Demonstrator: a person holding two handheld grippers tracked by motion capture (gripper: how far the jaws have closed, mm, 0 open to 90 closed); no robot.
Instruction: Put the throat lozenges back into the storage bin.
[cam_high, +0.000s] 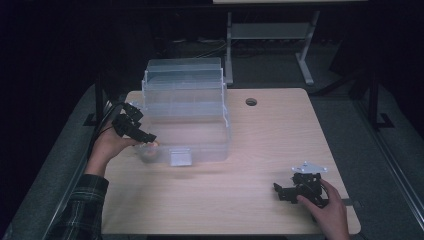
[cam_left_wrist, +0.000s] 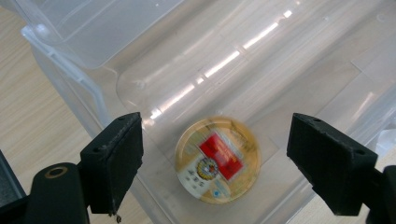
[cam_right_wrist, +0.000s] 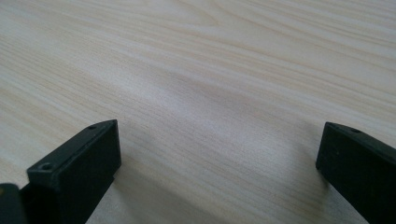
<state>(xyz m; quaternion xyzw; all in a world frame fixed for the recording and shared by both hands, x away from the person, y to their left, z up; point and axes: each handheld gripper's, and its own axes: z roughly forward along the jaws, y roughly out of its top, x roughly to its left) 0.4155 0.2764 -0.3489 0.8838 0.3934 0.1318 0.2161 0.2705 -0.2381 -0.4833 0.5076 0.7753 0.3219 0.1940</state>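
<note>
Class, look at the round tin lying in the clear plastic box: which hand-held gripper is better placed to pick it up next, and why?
The left hand-held gripper. Its open jaws hang above the clear plastic box with the round tin between them in its own view. The right hand-held gripper, also open, sits far off over bare table.

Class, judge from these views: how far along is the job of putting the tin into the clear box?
Done: the tin lies on the box floor. In hand: the left gripper hangs open above it, holding nothing. The right gripper waits open over the table. Left, probably: pulling the hand away.

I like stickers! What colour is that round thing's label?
Red, on the yellowish round disc; left gripper view.
</note>
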